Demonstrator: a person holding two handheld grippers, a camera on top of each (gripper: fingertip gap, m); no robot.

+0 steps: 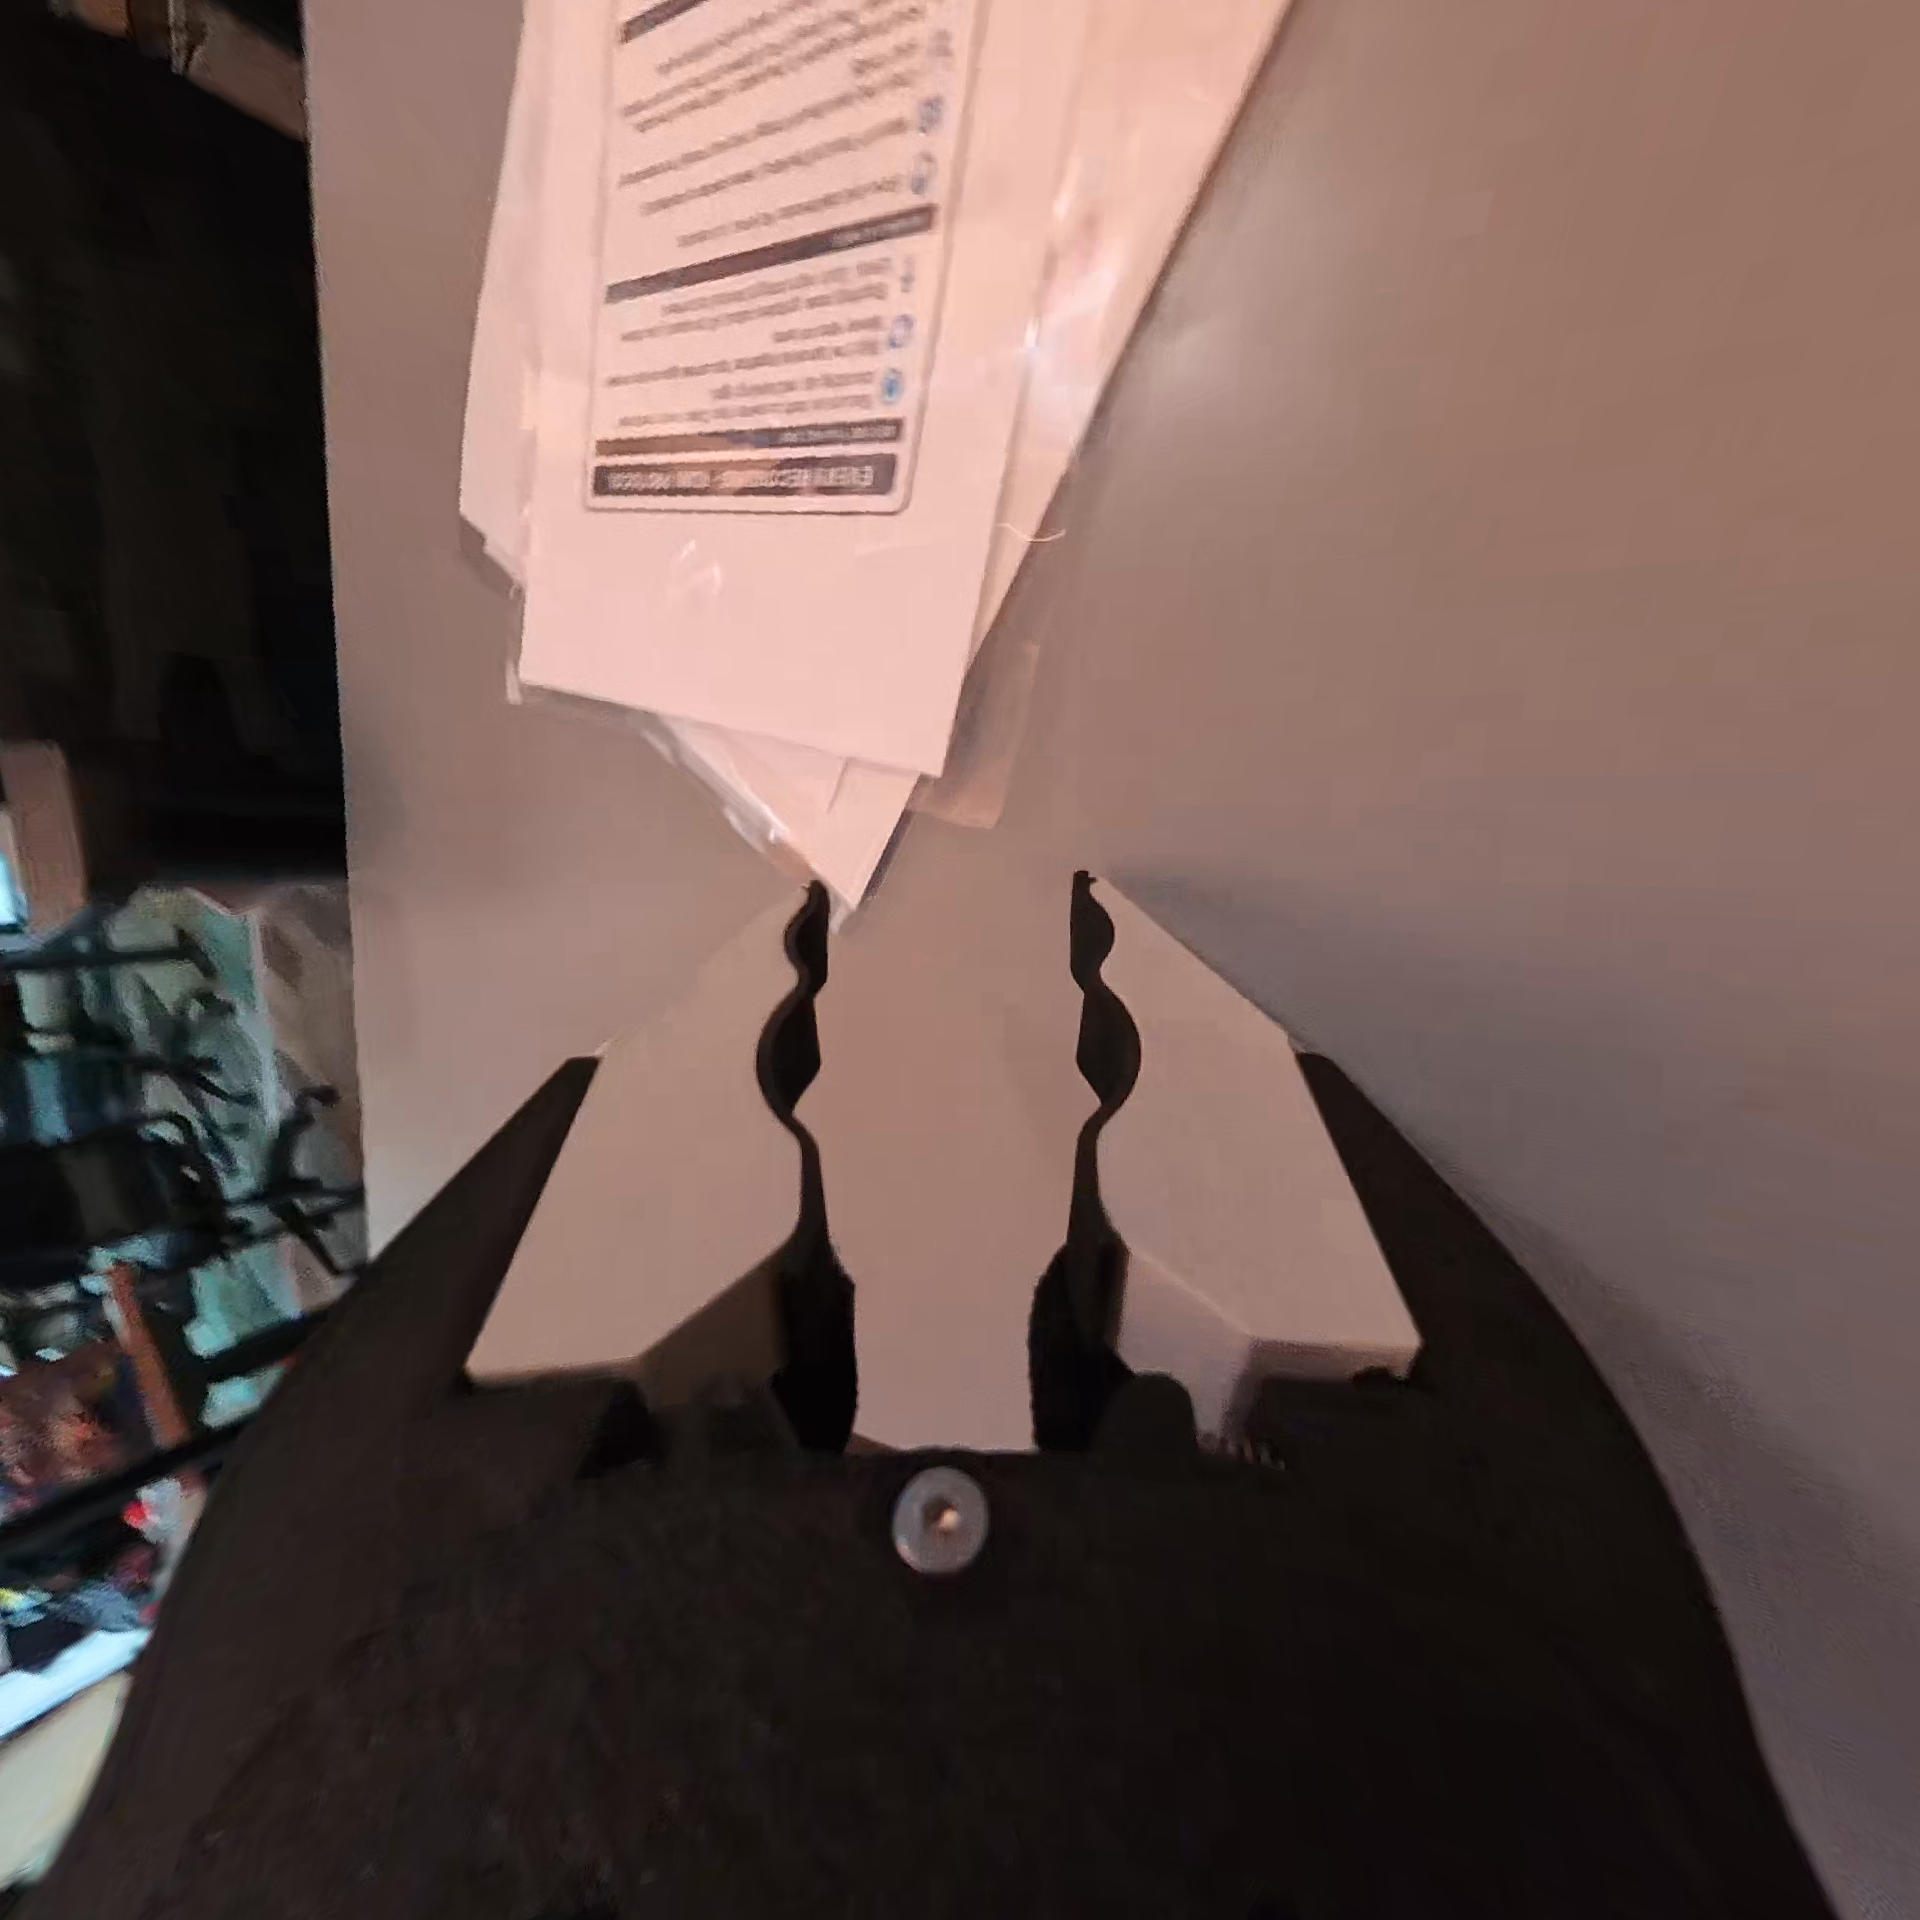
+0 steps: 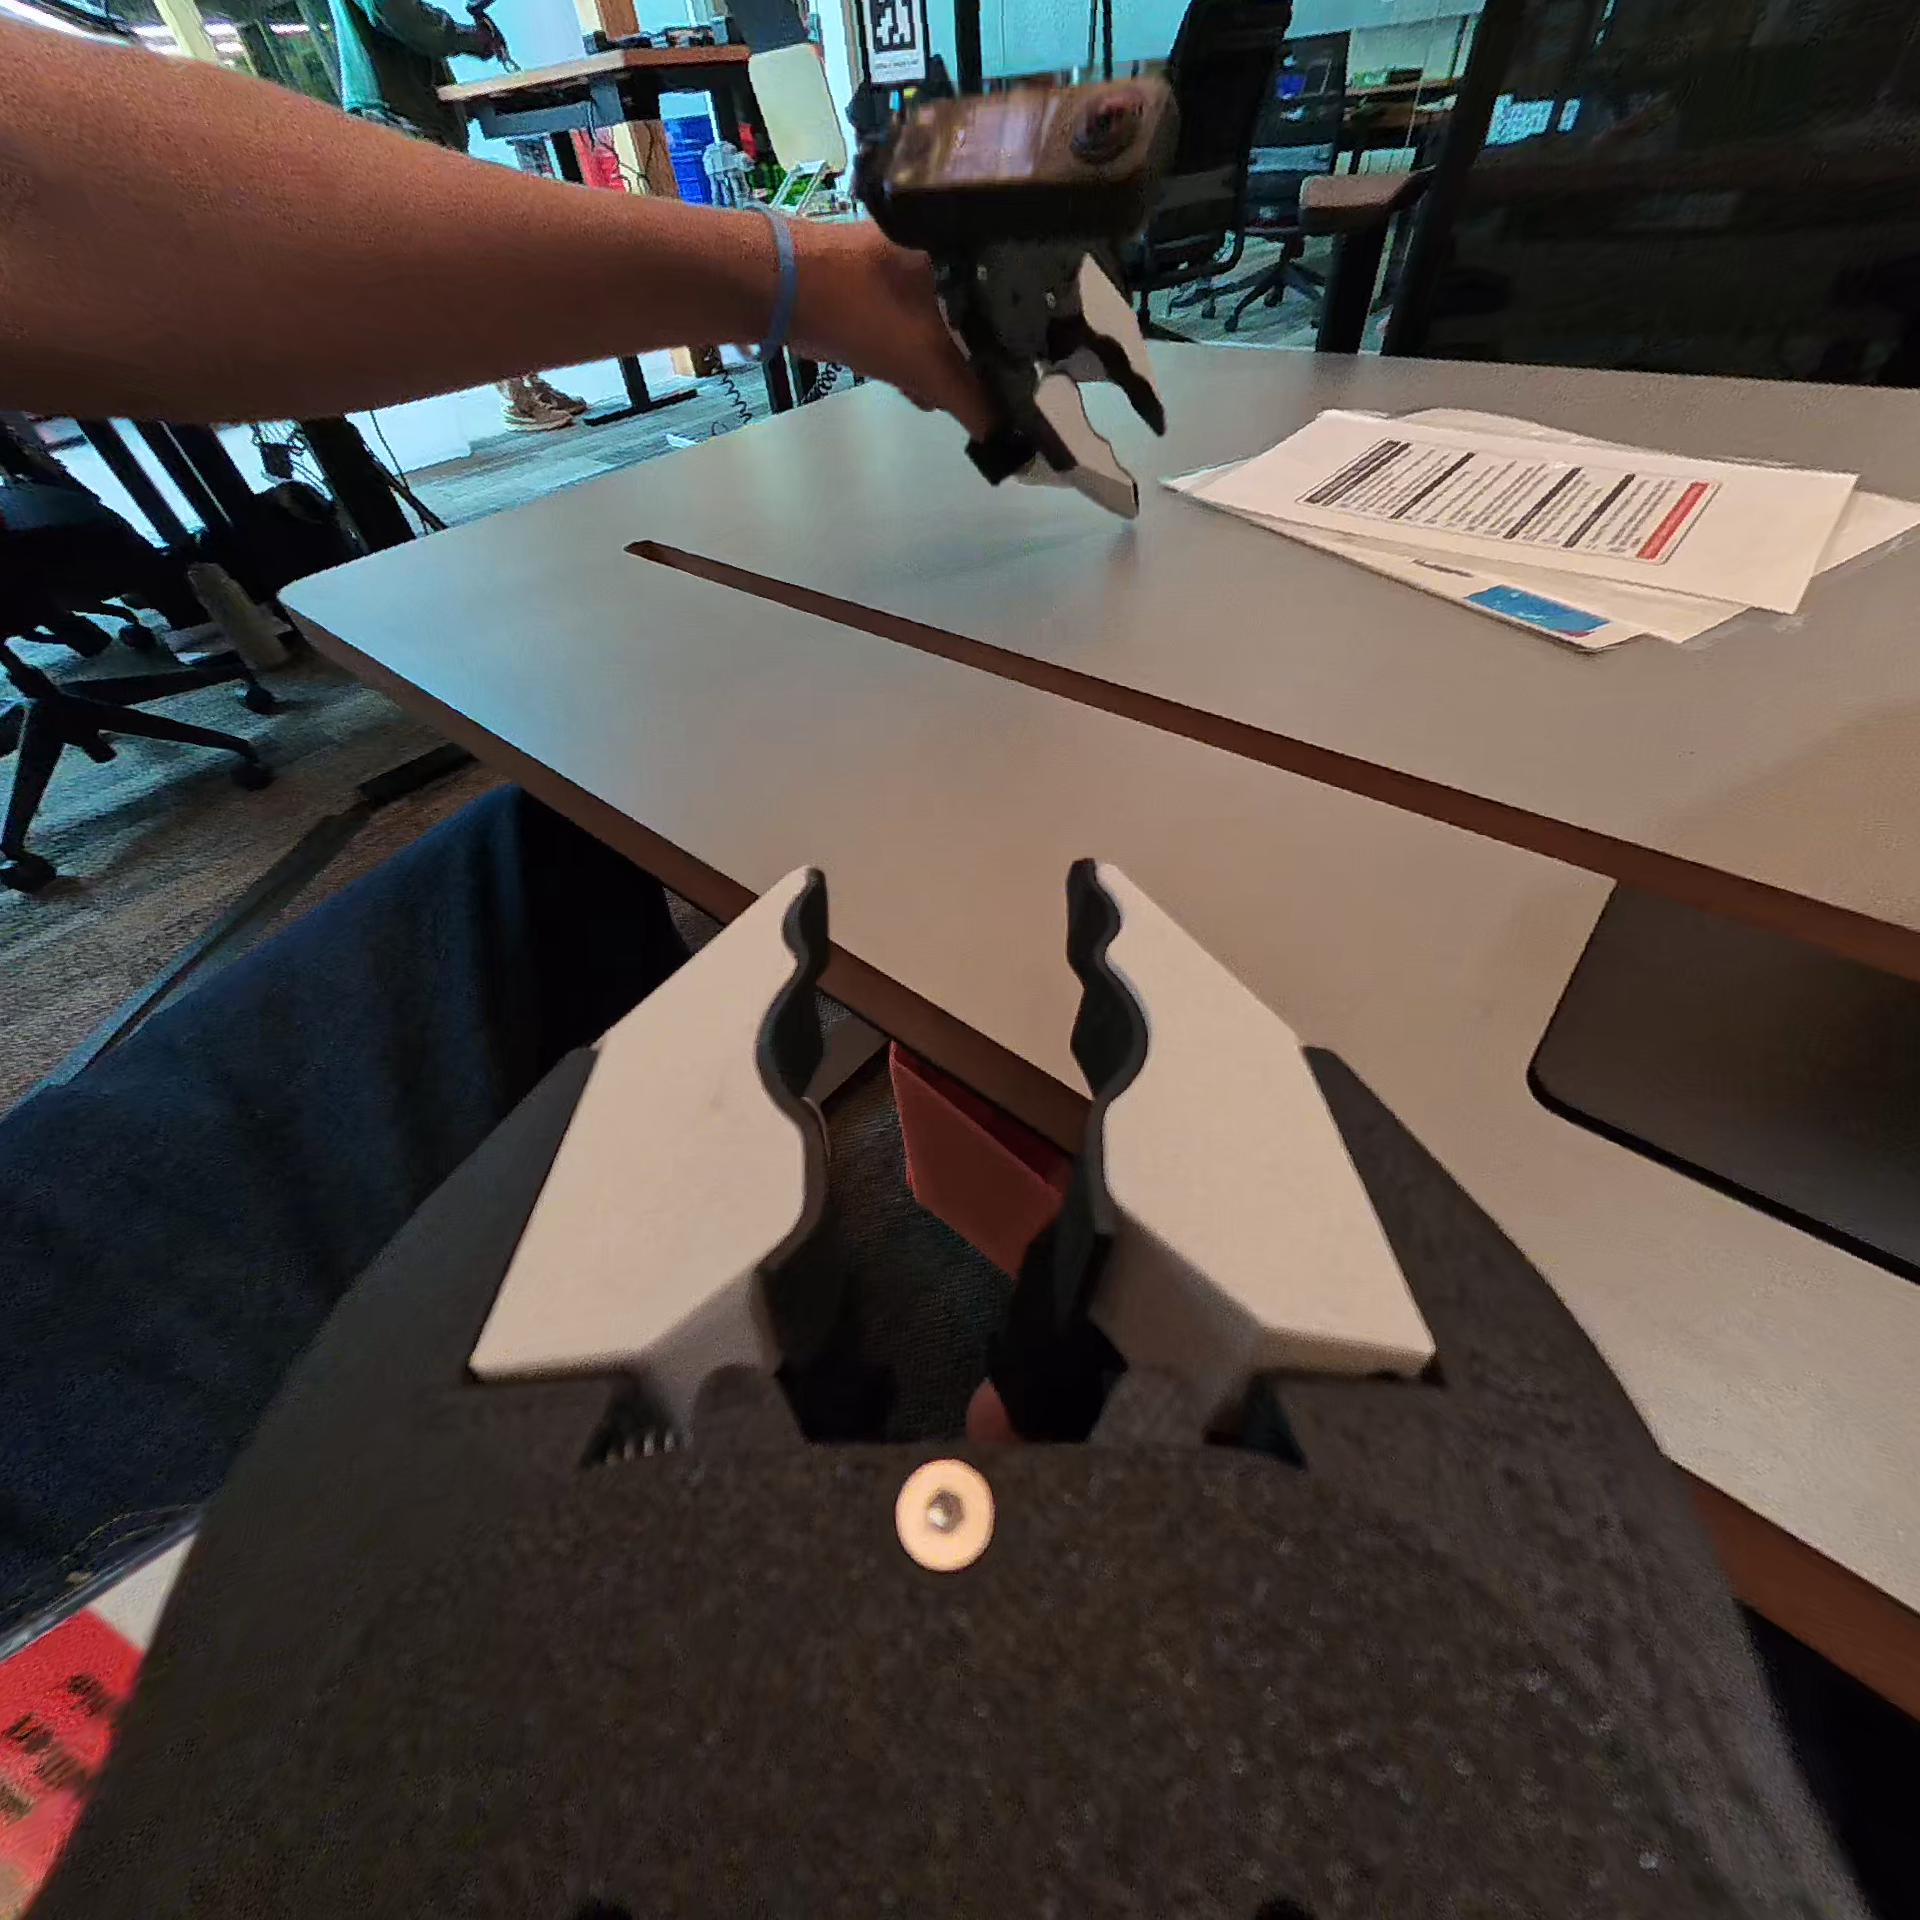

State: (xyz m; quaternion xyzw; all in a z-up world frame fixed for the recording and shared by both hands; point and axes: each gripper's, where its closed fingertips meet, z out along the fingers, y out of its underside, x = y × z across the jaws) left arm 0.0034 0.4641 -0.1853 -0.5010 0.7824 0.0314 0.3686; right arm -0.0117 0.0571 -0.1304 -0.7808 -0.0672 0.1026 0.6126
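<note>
Grey matte table (image 1: 1455,623) fills the left wrist view, with dim office clutter beyond its left edge. Left gripper (image 1: 945,883) has its jaws spread and holds nothing. White wedge-shaped fingers (image 1: 665,1174) carry black wavy rubber pads on their inner faces. Stack of papers (image 1: 758,436) lies straight ahead of the jaws, on the far side; its nearest corner is just beside the left fingertip, maybe touching, can't tell. Stack's long axis runs away from the gripper, leaning a bit to the right. Top sheet is flat white, printed with dark bars. Sheets are fanned unevenly, and a glossy clear plastic sleeve shows at the edges.

Right wrist view: same grey table (image 2: 935,727) with a brown edge band, a long narrow slot running across it, and a rounded rectangular cutout at right. Office chairs, desks and carpet sit behind. Right gripper (image 2: 945,883) is at the near table edge, low by a leg in dark blue fabric, jaws spread, empty. Red plastic piece (image 2: 966,1153) sits under the table edge between the fingers, not gripped. Left gripper (image 2: 1132,457) is far across the table on a bare forearm with a blue wristband, tips down close to the tabletop, just left of the stack of papers (image 2: 1538,520). Papers are far right, well apart from the right gripper. Left gripper is plainly nearer.
</note>
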